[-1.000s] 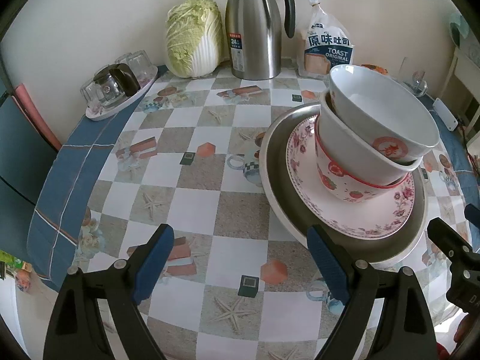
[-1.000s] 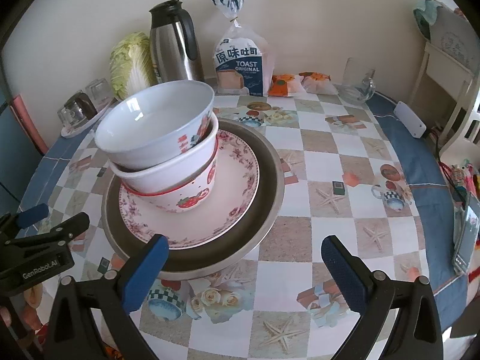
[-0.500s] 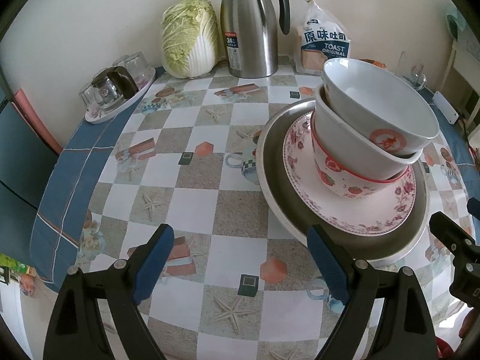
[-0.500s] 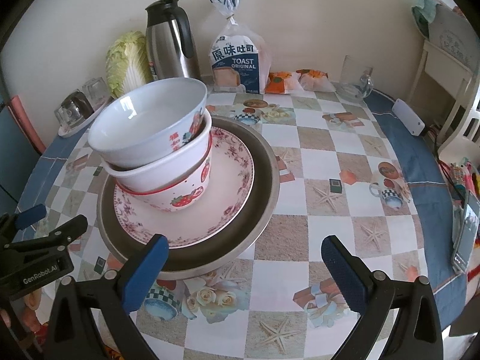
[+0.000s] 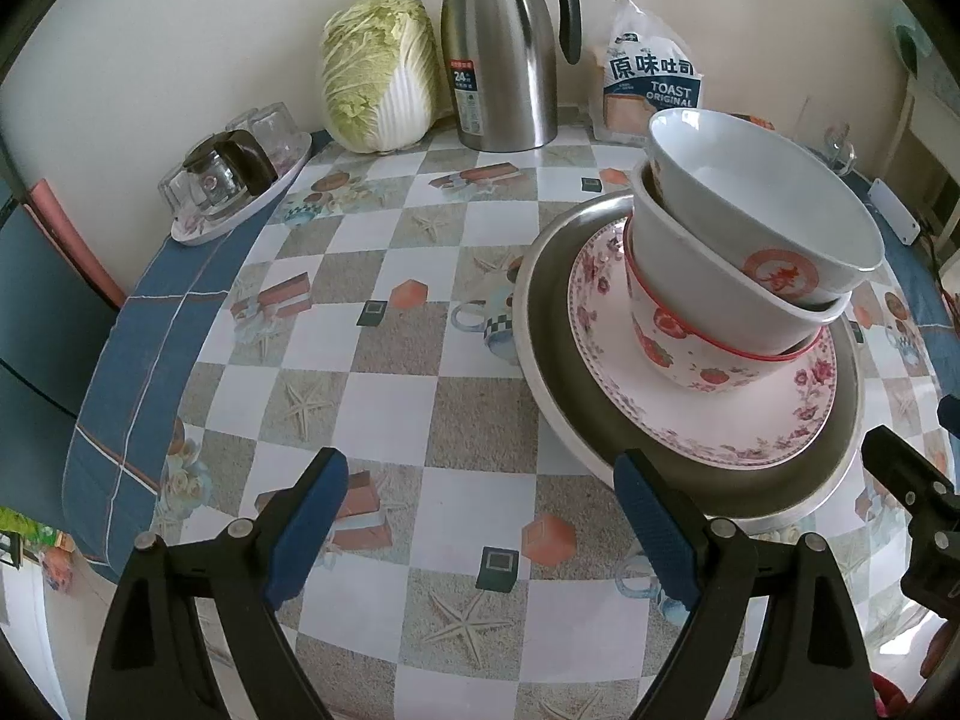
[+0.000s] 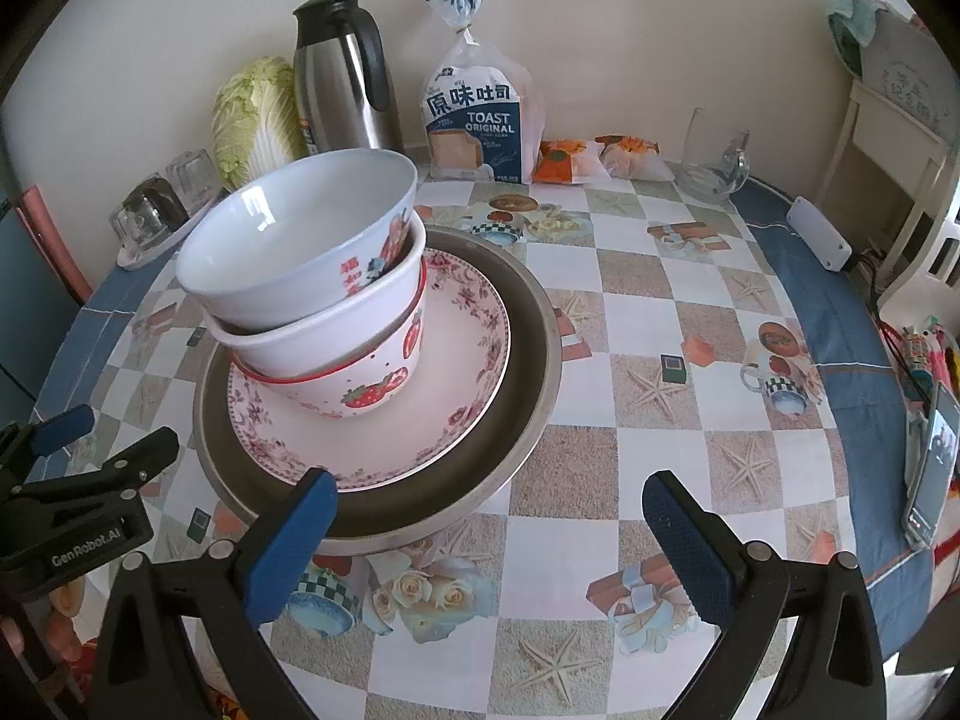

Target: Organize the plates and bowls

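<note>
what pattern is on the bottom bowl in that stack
Red strawberries on white, with a red rim, on the bottom bowl; clearest in the right wrist view.

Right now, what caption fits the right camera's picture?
Three stacked bowls on a floral plate in a metal pan, open right gripper below.

I see a round table (image 6: 660,324) under a checkered, blue-bordered cloth. Directly on it sit a wide metal plate (image 6: 534,372), steel thermos jug (image 5: 498,60), napa cabbage (image 5: 378,72), toast-bread bag (image 6: 480,120) and white tray of upturned glasses (image 5: 240,210).
</note>
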